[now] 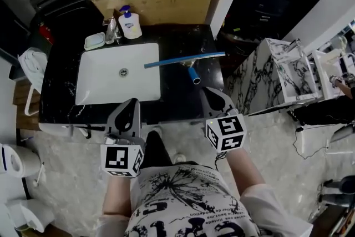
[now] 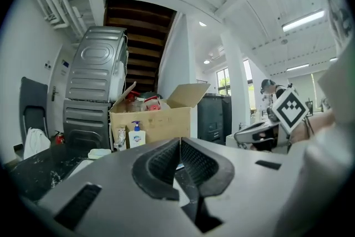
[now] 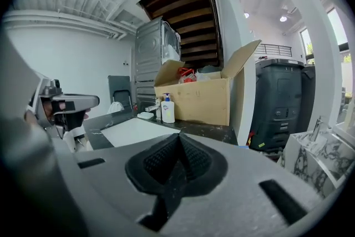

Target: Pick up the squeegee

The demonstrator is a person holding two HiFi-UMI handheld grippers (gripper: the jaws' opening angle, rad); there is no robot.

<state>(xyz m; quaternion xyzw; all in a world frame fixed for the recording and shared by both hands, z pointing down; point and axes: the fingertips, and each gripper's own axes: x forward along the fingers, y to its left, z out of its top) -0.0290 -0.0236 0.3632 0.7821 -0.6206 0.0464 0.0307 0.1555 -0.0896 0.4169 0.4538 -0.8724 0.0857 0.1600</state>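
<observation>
Squeegee (image 1: 186, 59) lies flat on the black speckled counter (image 1: 61, 86), upper centre of the head view. Its long thin blue blade runs slantwise, w/ the left end over the right rim of the white rectangular sink (image 1: 89, 98), and the short blue tube handle sticks out toward the lower right. Behind the sink, along the frame's top: a metal tap (image 1: 112, 30), a white pump soap bottle (image 1: 130, 24), a pale soap dish (image 1: 95, 40), then a big open cardboard box (image 1: 155, 5) holding what looks like red-capped jars under clear plastic, hard to tell. Right of the counter is a marble-patterned stand (image 1: 260, 80), white w/ black veins. L gripper (image 1: 132, 104) and R gripper (image 1: 211, 94), both grey plastic w/ marker cubes, sit below the counter's front edge, apart from the squeegee; that edge lies btwn them and it. In the gripper views the L gripper (image 2: 179, 141) and R gripper (image 3: 178, 137) each show ribbed dark pads pressed together w/ nothing pinched
</observation>
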